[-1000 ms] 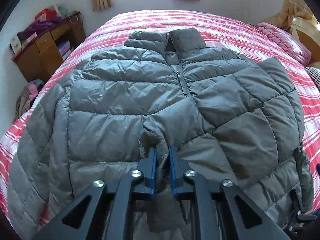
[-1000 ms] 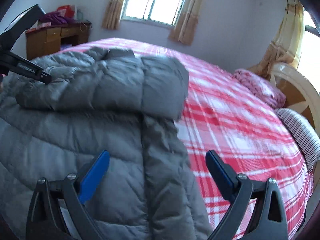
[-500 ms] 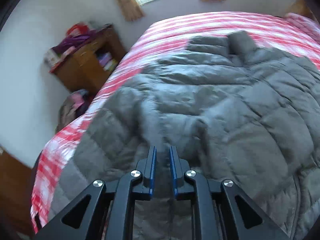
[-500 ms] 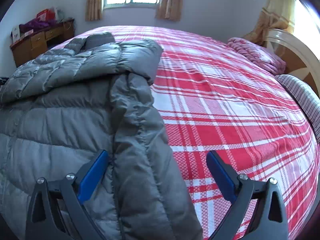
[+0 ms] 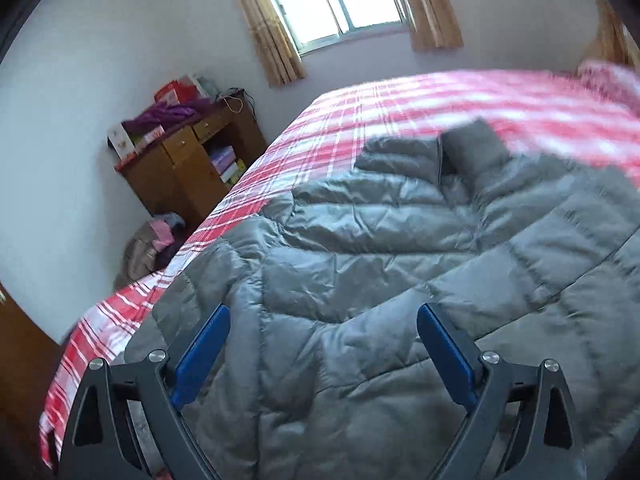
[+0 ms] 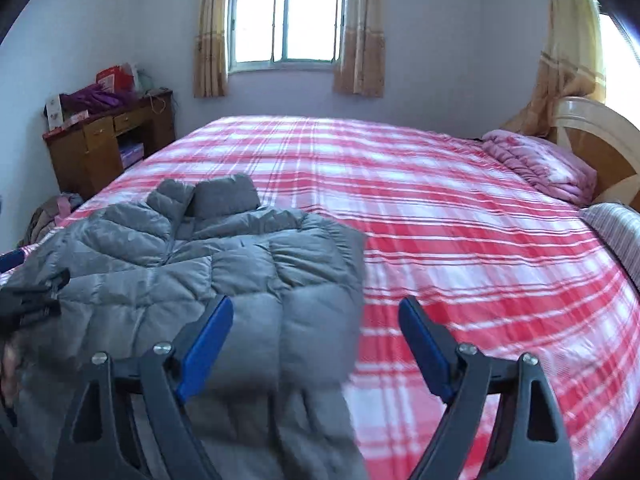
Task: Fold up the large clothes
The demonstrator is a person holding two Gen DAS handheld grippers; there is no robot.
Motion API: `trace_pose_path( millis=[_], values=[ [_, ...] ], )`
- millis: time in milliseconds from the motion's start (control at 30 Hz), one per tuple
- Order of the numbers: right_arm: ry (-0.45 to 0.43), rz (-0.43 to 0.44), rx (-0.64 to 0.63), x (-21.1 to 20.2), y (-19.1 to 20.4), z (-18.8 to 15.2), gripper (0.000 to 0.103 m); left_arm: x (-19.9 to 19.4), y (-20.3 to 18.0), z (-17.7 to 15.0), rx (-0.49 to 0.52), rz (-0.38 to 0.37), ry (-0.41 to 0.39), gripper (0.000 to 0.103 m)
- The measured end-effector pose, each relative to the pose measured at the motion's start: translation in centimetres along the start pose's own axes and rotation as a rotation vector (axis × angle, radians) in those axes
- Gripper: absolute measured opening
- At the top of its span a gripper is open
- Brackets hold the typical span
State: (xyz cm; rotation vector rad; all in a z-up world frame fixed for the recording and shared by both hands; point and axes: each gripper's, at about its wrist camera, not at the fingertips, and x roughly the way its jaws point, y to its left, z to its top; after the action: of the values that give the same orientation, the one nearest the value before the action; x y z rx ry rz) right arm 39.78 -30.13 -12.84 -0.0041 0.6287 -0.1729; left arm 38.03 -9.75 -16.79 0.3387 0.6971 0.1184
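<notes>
**Grey jacket on bed, both grippers spread**

Grey quilted jacket (image 5: 400, 280) lies flat on the red plaid bed (image 6: 440, 220), collar toward the window (image 6: 286, 20). We hold the left gripper (image 5: 322, 352) over its near part, fingers wide apart, gripping nothing. Our right gripper (image 6: 316, 344) hangs likewise spread over the jacket's right edge.

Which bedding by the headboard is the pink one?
The folded quilt is pink. The pillow beside it, nearer the camera, is grey-striped.
</notes>
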Motion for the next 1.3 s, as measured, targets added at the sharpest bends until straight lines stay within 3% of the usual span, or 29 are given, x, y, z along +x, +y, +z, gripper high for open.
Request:
trace_pose_path(
  millis=[167, 267, 467, 733, 767, 833, 900, 1033, 1167, 1300],
  values=[
    [0.114, 0.031, -0.057, 6.1, 1.8, -1.9, 0.080, 3.6, -1.8, -0.9, 0.052, 0.010, 0.044, 0.095],
    [0.185, 0.045, -0.019, 8.0, 1.2, -3.4, 0.080, 4.4, -2.2, -1.3, 0.048, -0.013, 0.058, 0.095],
    [0.243, 0.090, 0.061, 9.0, -0.5, -3.9, 0.081, 5.4, -1.8, -1.3, 0.018, -0.050, 0.090, 0.099],
    [0.255, 0.053, 0.020, 8.7, 0.2, -3.8, 0.081, 4.4, -1.5, -0.6, 0.011, -0.038, 0.106, 0.100],
    [0.245, 0.042, 0.010, 8.2, 0.2, -3.5, 0.074, 3.1, -0.6, -0.1, -0.020, -0.062, 0.081, 0.100],
    [0.178, 0.024, -0.003, 5.9, 0.3, -2.3, 0.073, 1.0, 0.7, 1.0, -0.069, -0.086, 0.008, 0.100],
    [0.057, 0.033, 0.001, 2.6, 0.3, -0.4, 0.084, 0.0, 0.9, 2.2, -0.083, -0.092, -0.031, 0.100],
    [-0.024, 0.029, -0.003, 2.9, 1.4, 2.3, 0.087, 2.3, -1.3, 3.1, -0.040, -0.080, 0.015, 0.100],
    [0.083, 0.016, -0.023, 8.5, 2.4, 2.0, 0.087, 5.9, -3.8, 1.7, 0.047, -0.006, 0.064, 0.100],
    [0.194, 0.029, 0.010, 12.2, 1.1, -0.3, 0.087, 6.7, -4.6, 1.1, 0.073, -0.004, 0.066, 0.100]
  ],
)
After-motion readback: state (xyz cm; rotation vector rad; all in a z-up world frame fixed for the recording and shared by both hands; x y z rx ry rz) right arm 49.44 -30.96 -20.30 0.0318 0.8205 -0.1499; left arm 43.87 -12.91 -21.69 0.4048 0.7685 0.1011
